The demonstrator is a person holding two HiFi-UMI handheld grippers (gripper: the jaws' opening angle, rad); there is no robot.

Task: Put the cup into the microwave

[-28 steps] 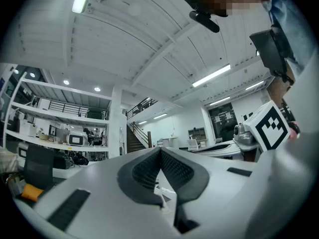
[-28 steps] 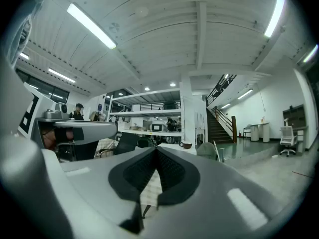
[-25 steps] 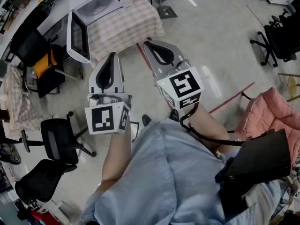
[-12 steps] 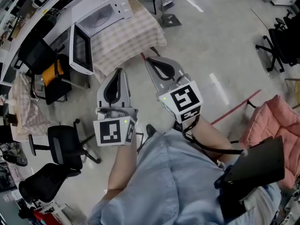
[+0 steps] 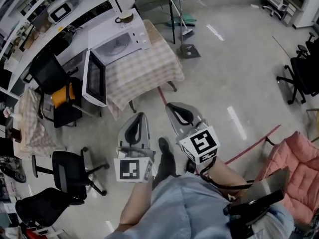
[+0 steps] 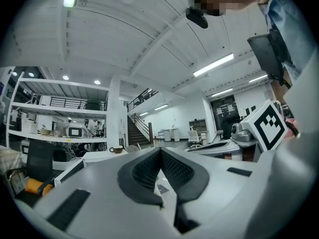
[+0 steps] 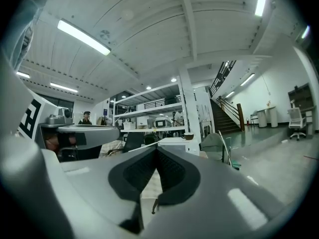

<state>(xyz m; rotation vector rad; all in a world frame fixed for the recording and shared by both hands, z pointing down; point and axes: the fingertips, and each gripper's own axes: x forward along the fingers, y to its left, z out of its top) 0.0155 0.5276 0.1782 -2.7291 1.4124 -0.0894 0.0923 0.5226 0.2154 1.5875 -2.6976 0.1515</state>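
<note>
Microwave (image 5: 118, 45) stands on the checked table (image 5: 149, 68), door open. Cup (image 5: 124, 17) sits on its roof, well apart from both grippers. Probably ceramic: rigid, smooth, breakable. Best pinched across the rim wall. Left gripper (image 5: 140, 116) clenched, empty. Right gripper (image 5: 174, 107) likewise.

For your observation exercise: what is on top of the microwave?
A cup stands on the microwave, near one edge. What the cup holds cannot be seen from here.

A dark round cup (image 5: 124, 17) sits on a white box microwave (image 5: 119, 43) atop the checked-cloth table (image 5: 149, 68), at eleven o'clock from the left gripper (image 5: 140, 117) and right gripper (image 5: 172, 106), with black office chairs (image 5: 65, 166) at eight o'clock.
</note>
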